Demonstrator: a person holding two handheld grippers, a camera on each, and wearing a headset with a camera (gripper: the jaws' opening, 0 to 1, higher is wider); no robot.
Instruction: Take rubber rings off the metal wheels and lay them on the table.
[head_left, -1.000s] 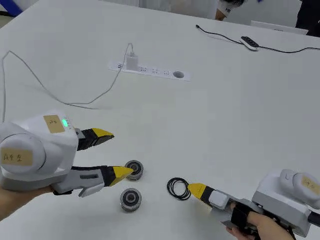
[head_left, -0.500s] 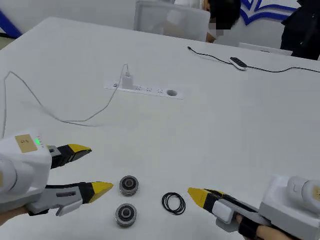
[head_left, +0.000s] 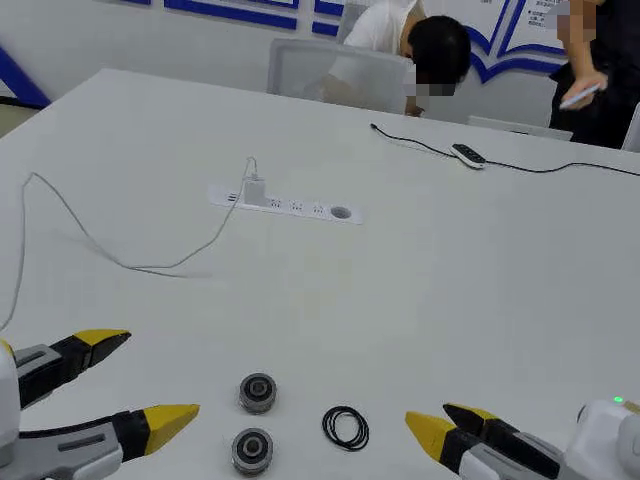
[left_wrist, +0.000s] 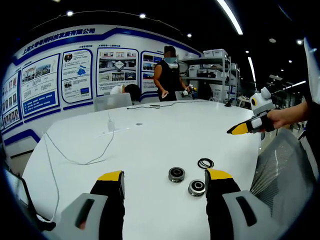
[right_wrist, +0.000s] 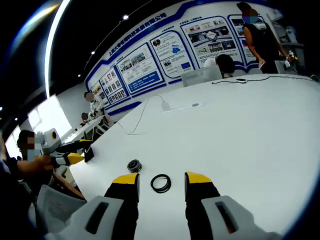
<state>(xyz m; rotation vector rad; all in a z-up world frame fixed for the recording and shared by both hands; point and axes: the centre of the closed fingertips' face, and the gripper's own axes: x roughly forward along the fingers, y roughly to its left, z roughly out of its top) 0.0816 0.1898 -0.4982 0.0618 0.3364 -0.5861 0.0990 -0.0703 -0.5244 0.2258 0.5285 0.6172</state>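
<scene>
Two small metal wheels (head_left: 258, 392) (head_left: 252, 449) with dark rims lie near the table's front edge. A little pile of black rubber rings (head_left: 346, 427) lies flat just right of them. My left gripper (head_left: 140, 378) stands open, left of the wheels and clear of them. In the left gripper view the wheels (left_wrist: 176, 174) (left_wrist: 196, 187) and rings (left_wrist: 205, 163) lie ahead of the left gripper (left_wrist: 165, 175). My right gripper (head_left: 447, 420) is open, right of the rings. In the right gripper view the rings (right_wrist: 160, 182) lie between the right gripper's (right_wrist: 162, 178) jaws, with one wheel (right_wrist: 134, 165) beyond.
A white power strip (head_left: 290, 207) with a plugged charger (head_left: 255, 189) and a long white cable (head_left: 120, 262) lies mid-table. A remote (head_left: 467, 155) on a black cable sits at the far right. People (head_left: 425, 50) and a chair are beyond the far edge.
Both grippers have drawn back from the wheels and rings, the left leftward, the right rightward. The head view has tilted up. Wheels and rings lie as before.
</scene>
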